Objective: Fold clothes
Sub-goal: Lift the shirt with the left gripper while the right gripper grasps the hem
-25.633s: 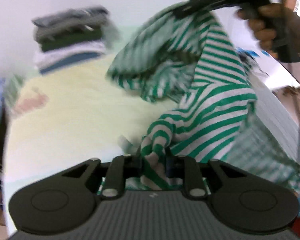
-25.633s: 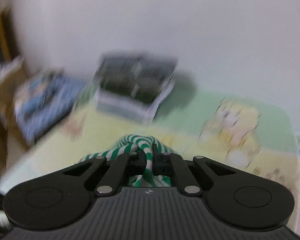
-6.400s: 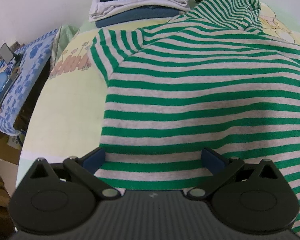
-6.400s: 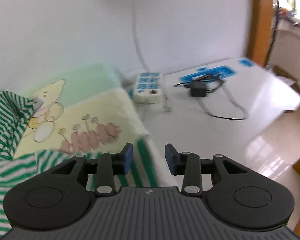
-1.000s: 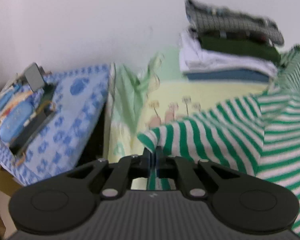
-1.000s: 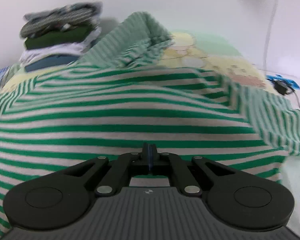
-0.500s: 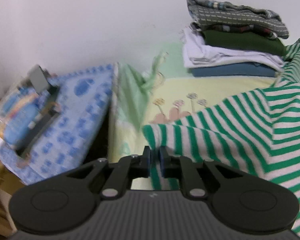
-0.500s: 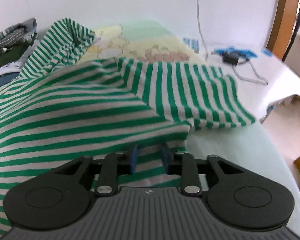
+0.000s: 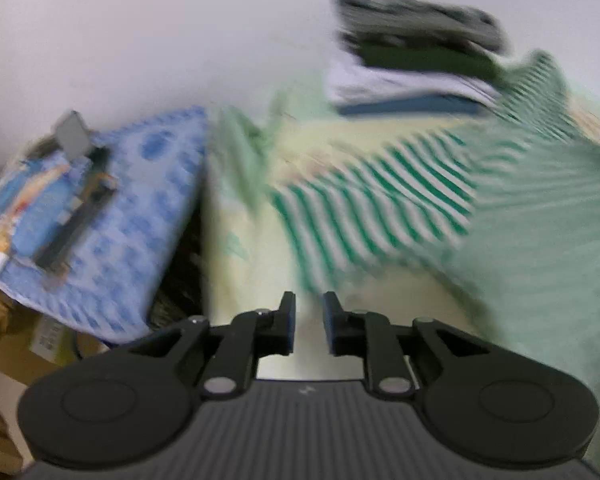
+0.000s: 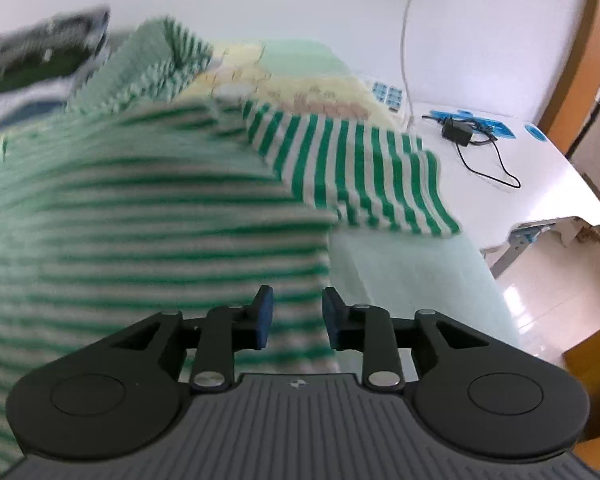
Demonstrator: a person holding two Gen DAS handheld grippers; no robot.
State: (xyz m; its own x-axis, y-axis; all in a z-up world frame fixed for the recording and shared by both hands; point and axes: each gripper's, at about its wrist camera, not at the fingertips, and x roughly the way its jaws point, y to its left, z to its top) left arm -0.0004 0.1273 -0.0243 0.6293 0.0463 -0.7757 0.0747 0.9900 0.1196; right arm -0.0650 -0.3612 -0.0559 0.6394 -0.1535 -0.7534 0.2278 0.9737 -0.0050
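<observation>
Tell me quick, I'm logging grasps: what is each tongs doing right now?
Left tongs: open, holding nothing, short of the striped shirt.
Right tongs: open, holding nothing, over the striped shirt.

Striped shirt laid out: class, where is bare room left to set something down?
Bare yellow blanket lies between the striped shirt's sleeve and the blue patterned cloth. The white table is open beyond the charger. Near the folded stack it is crowded.

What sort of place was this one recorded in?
Probably a room in a home. A green striped shirt lies on a pastel cartoon-print blanket, a stack of folded clothes stands by the white wall, and a white table carries a charger.
</observation>
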